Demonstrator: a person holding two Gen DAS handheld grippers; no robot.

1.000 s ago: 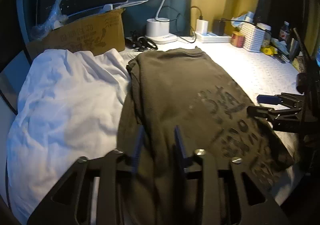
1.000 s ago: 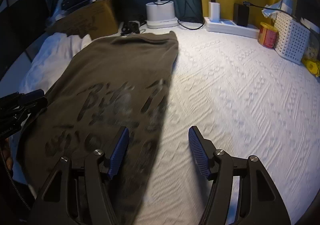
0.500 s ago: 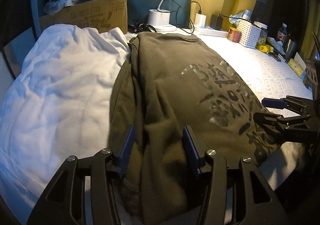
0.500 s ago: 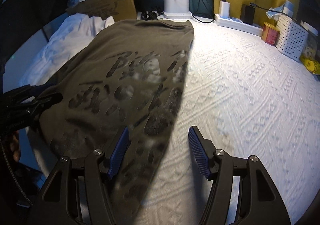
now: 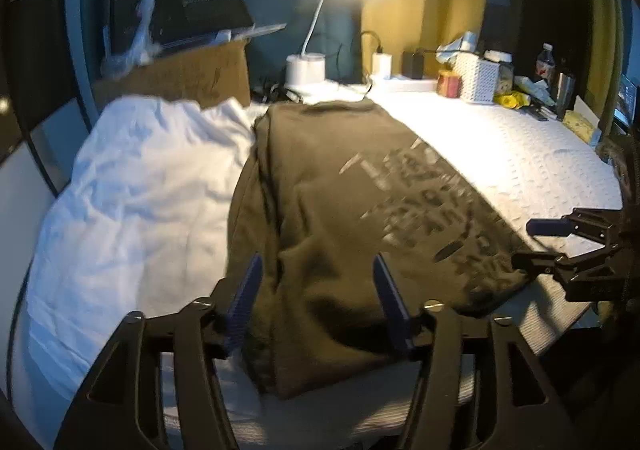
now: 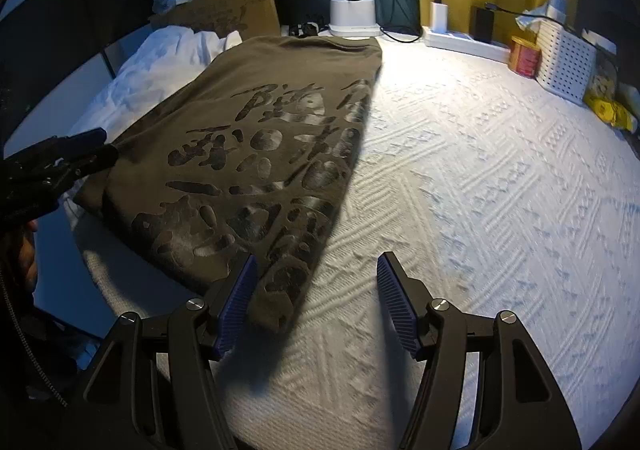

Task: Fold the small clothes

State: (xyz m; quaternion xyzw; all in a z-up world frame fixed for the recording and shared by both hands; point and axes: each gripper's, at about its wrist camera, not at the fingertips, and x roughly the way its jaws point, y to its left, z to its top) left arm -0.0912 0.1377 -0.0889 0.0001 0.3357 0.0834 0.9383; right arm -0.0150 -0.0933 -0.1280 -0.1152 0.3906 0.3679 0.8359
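A dark olive T-shirt (image 5: 340, 186) with a black print lies folded lengthwise on the white textured cover (image 6: 480, 170); it also shows in the right wrist view (image 6: 260, 138). My left gripper (image 5: 316, 302) is open and empty, above the shirt's near end, its blue pads either side of a rumpled fold. My right gripper (image 6: 314, 300) is open and empty, at the shirt's near right corner, over the shirt's edge and the cover. Each gripper shows at the edge of the other's view: the right one (image 5: 560, 246) and the left one (image 6: 76, 152).
A white crumpled cloth (image 5: 140, 190) lies left of the shirt. At the back stand a cardboard box (image 5: 192, 74), a lit desk lamp (image 5: 306, 68), a power strip (image 6: 460, 38), a red tin (image 6: 524, 54) and a white perforated basket (image 6: 566, 54). The table's near edge runs just under the grippers.
My left gripper's jaws have opened wider, and it has pulled back toward the shirt's near end. My right gripper, open throughout, has also drawn back to the near right corner.
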